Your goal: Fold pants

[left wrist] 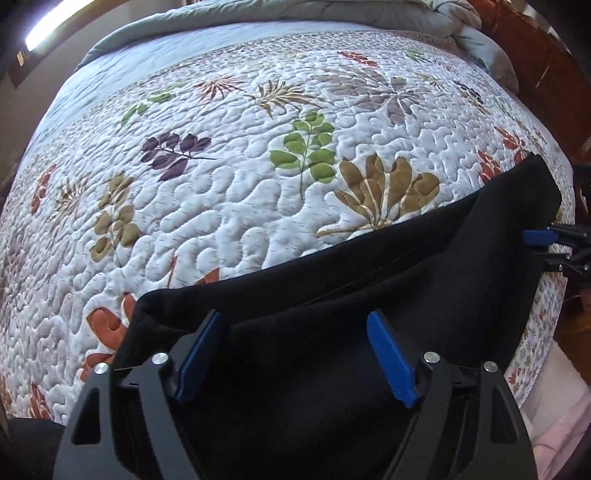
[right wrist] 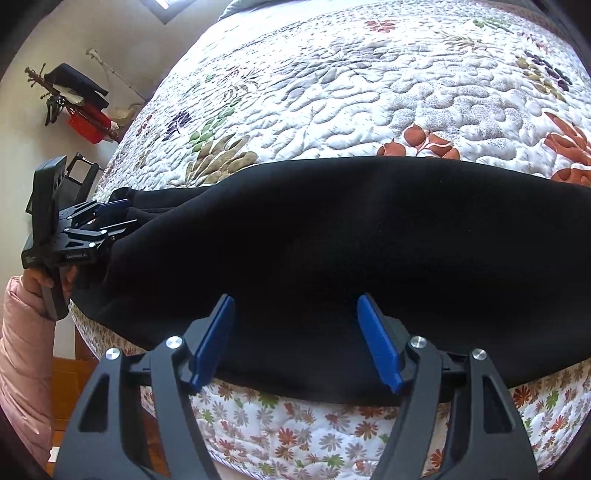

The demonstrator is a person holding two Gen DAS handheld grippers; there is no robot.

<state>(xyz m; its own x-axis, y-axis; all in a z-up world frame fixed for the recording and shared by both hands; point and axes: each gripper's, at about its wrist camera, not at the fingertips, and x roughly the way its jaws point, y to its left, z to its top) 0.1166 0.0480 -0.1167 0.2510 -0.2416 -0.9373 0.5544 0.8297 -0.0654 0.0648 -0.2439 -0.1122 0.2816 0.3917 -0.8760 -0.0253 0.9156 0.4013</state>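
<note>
Black pants [left wrist: 369,295] lie along the near edge of the bed, folded lengthwise into a long band; they also show in the right wrist view [right wrist: 332,251]. My left gripper [left wrist: 295,321] is open, its blue pads spread over one end of the pants. It also shows in the right wrist view [right wrist: 118,214] at the pants' left end. My right gripper [right wrist: 295,306] is open over the pants' near edge. It shows in the left wrist view [left wrist: 543,243] at the far right end of the pants.
A white quilted bedspread [left wrist: 240,184] with leaf prints covers the bed. A grey duvet [left wrist: 258,14] is bunched at the far end by a wooden headboard [left wrist: 535,55]. A wall rack with clothes [right wrist: 77,99] hangs at the left. Wooden floor [right wrist: 66,387] lies below.
</note>
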